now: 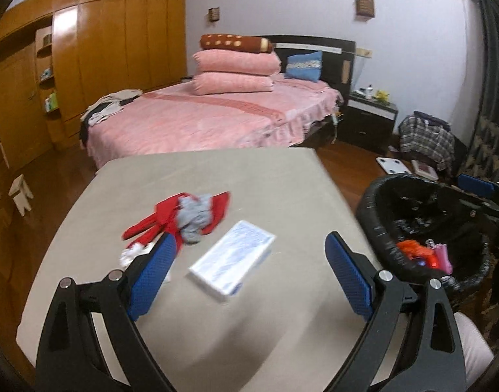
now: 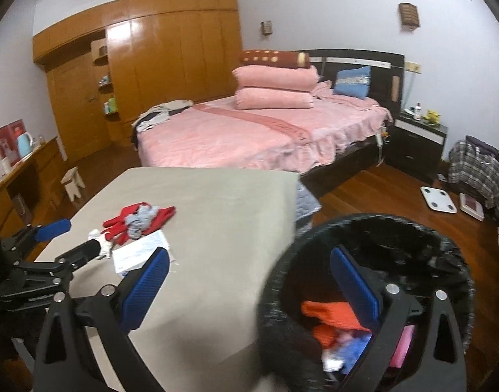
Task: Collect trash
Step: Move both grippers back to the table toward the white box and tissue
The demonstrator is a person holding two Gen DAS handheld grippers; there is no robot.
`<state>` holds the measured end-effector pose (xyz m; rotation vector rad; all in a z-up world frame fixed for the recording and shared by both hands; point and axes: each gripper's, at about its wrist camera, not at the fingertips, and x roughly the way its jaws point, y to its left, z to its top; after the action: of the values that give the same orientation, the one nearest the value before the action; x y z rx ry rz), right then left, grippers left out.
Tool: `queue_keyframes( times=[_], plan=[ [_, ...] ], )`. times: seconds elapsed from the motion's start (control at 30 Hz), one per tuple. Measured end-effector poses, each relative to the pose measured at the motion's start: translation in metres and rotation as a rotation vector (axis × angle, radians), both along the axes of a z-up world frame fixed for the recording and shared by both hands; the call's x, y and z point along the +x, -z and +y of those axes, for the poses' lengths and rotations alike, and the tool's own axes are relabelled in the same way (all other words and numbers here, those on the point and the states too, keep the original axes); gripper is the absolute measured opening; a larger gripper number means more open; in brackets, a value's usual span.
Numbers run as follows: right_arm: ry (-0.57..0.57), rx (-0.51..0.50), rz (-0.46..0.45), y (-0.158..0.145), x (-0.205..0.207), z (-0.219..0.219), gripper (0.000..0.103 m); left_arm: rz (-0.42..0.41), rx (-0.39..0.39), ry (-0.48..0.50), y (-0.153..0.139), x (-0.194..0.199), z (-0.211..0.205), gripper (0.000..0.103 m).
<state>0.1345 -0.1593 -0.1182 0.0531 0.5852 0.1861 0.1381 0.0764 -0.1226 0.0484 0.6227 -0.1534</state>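
Observation:
A beige table point(image 1: 249, 176) holds a white and blue packet point(image 1: 231, 256), a red glove point(image 1: 171, 217) with a grey crumpled cloth point(image 1: 194, 217) on it, and a small white scrap point(image 1: 128, 254). My left gripper point(image 1: 249, 264) is open and empty, its jaws straddling the packet just above it. A black-lined trash bin point(image 1: 422, 232) stands right of the table with orange and pink trash inside. My right gripper point(image 2: 249, 277) is open and empty at the bin's point(image 2: 373, 281) near rim, its right finger over the bin. The packet point(image 2: 140, 253) and glove point(image 2: 135, 220) also show there.
A pink bed point(image 1: 217, 114) with stacked pillows lies beyond the table. A dark nightstand point(image 1: 368, 117), a white scale point(image 1: 391, 165) and a plaid bag point(image 1: 426, 140) sit on the wood floor at right. A wooden wardrobe point(image 1: 102, 49) and small stool point(image 1: 21, 192) are left.

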Motion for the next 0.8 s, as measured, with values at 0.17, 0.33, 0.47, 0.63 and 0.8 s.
queue_keyframes(
  times=[0.17,0.33,0.47,0.63,0.8],
  plan=[
    [-0.042,-0.006,0.032,0.015,0.016,0.037,0.097,0.017,0.001,-0.064,0.011,0.002,0.036,0.090],
    [-0.079,-0.015,0.068,0.034,0.029,0.070,0.097,0.037,0.015,-0.117,0.023,0.003,0.071,0.090],
    [-0.108,-0.018,0.107,0.053,0.039,0.102,0.097,0.057,0.024,-0.151,0.034,0.005,0.097,0.090],
    [-0.148,-0.033,0.150,0.073,0.050,0.138,0.097,0.075,0.021,-0.178,0.043,0.010,0.120,0.090],
    [-0.183,-0.078,0.179,0.089,0.060,0.172,0.097,0.077,0.013,-0.194,0.046,0.013,0.135,0.090]
  ],
)
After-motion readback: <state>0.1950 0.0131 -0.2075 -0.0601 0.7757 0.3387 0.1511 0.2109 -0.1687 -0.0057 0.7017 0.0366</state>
